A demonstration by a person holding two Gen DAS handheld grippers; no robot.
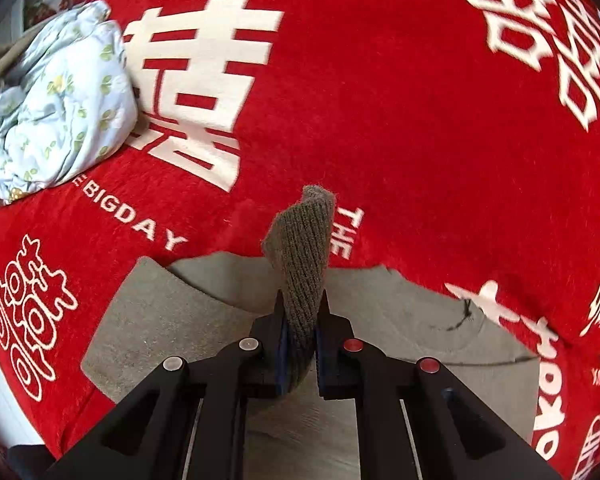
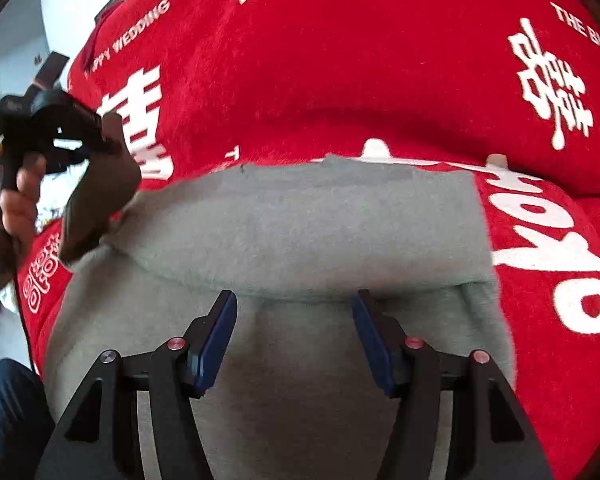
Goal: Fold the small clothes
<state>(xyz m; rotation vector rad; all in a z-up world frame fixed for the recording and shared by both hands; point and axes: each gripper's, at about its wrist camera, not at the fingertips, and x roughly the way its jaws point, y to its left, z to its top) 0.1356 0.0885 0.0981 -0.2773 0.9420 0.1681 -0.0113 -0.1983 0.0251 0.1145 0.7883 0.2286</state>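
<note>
The grey garment (image 2: 300,224) lies flat on the red blanket (image 2: 340,72), its long axis running left to right across the right wrist view, with a folded edge just ahead of the right tongs (image 2: 294,336). Those tongs are spread wide and grip nothing; they hover over the near part of the cloth.

The left tongs (image 1: 302,320) are clenched on the ribbed cuff (image 1: 304,264), which stands up between the pads and curls over at its tip. In the right wrist view this cuff is lifted off the garment's left end, so the left hand (image 2: 18,204) is the nearer one to the part in play. The body lies to the right of the raised cuff, and the sleeve probably has to travel that way, along the long axis, to land on it.

Whether the right tongs touch the cloth is hard to tell. A floral bundle (image 1: 56,104) sits well apart, at the blanket's far left.
</note>
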